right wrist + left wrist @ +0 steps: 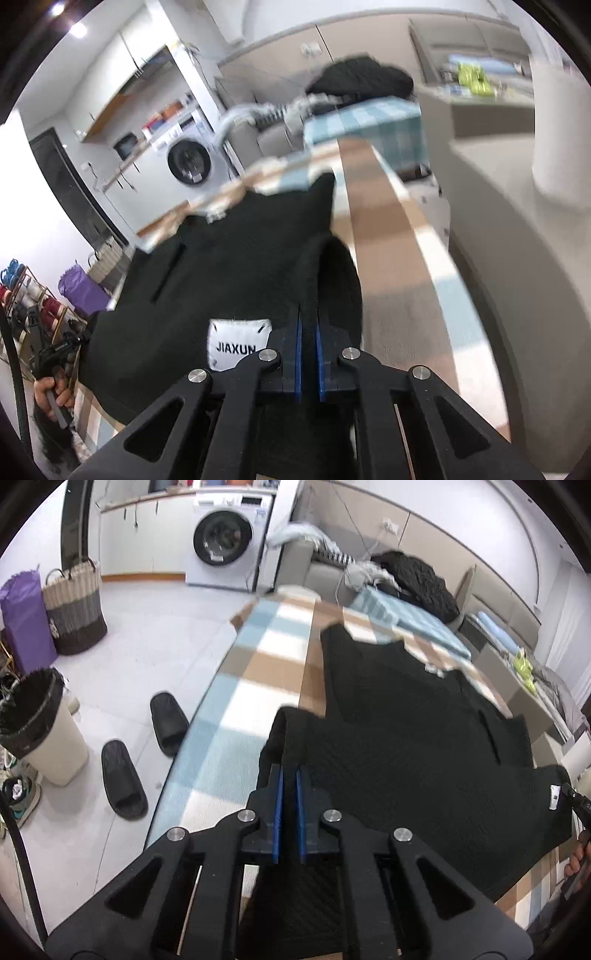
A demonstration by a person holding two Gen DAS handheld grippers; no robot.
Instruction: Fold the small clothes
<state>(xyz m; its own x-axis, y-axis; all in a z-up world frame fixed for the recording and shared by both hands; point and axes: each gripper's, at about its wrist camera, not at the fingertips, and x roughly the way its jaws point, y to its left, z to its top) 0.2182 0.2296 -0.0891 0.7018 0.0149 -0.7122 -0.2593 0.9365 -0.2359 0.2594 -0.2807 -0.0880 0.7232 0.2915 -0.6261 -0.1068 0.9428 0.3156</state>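
Note:
A black sleeveless knit top [406, 731] lies spread on the checked blue, brown and white cloth of the table [251, 672]. My left gripper [290, 775] is shut on its near left hem corner, the fabric bunched between the blue pads. In the right wrist view the same top [236, 258] shows with a white "JIAXUN" label [236, 345]. My right gripper [308, 314] is shut on its near right hem corner. Both corners are lifted off the table; the shoulder straps rest at the far end.
A washing machine [225, 539] stands at the back. A bin [40, 723], two black slippers [122, 779], a woven basket [75, 609] and a purple bag are on the floor left. A sofa with dark clothes [413, 576] lies beyond the table.

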